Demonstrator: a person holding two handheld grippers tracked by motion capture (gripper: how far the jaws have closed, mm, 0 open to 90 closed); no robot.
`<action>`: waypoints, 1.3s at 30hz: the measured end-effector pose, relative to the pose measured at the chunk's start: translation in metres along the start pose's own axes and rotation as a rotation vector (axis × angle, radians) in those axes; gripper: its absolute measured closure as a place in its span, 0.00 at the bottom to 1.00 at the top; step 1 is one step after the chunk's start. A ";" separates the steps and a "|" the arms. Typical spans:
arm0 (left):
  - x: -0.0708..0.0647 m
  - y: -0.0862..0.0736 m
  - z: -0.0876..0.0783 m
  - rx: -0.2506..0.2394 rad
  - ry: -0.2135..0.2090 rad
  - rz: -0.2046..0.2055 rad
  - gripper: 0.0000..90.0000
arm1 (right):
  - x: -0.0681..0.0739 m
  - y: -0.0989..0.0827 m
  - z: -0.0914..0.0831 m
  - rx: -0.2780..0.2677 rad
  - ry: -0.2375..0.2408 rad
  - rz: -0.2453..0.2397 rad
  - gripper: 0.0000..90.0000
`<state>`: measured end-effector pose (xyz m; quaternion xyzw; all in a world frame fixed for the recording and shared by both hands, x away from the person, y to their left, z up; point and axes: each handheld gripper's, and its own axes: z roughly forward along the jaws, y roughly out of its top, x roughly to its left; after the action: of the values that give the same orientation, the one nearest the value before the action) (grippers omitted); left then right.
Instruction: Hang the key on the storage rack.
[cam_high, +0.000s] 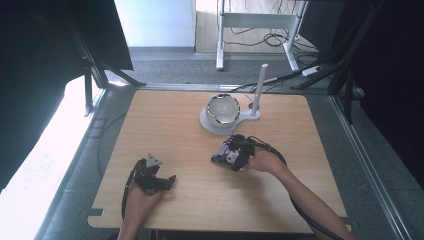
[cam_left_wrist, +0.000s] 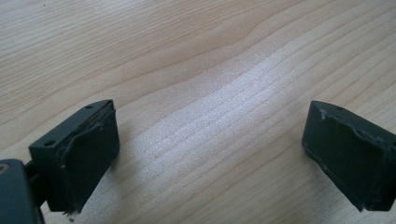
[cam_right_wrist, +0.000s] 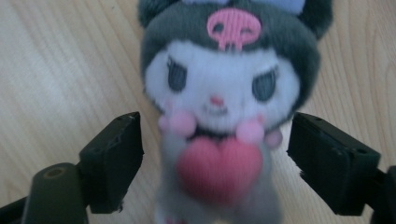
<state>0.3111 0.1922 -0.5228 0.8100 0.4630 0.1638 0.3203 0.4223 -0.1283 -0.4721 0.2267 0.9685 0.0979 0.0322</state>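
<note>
Left hand (cam_high: 137, 200) comes in from worktop (cam_high: 165, 125) near edge, left tongs (cam_high: 167, 181) low near near-left corner, spread wide over bare wood. Right forearm reaches in diagonally from near-right corner; right tongs (cam_right_wrist: 215, 140) spread, plush toy (cam_right_wrist: 224, 93) between jaws w/ gaps both sides, not pinched. Toy sits mid-worktop, right of centre: dark hood w/ pink skull, white face, pink heart at chest, blurred. Bowl (cam_high: 223, 109) on white stand (cam_high: 252, 116) twd far edge

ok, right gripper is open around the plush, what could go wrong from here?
1. The right gripper straddles the plush toy low, near the red heart; closing there may squash the soft body and let it slip.
2. The bowl on its white stand sits close behind; a lift forward could knock it.
</note>
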 end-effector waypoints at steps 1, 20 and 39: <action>0.000 0.000 0.000 0.000 0.000 0.000 0.05 | 0.000 0.002 0.002 0.011 -0.005 -0.007 0.25; 0.000 0.000 0.000 0.000 0.000 0.000 0.04 | -0.015 -0.003 -0.024 0.009 -0.021 -0.071 0.46; 0.000 0.000 0.000 0.000 0.000 0.000 0.04 | -0.050 -0.035 -0.075 -0.047 -0.033 -0.008 0.46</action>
<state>0.3111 0.1922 -0.5228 0.8101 0.4629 0.1639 0.3202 0.4435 -0.1946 -0.4055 0.2237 0.9661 0.1169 0.0541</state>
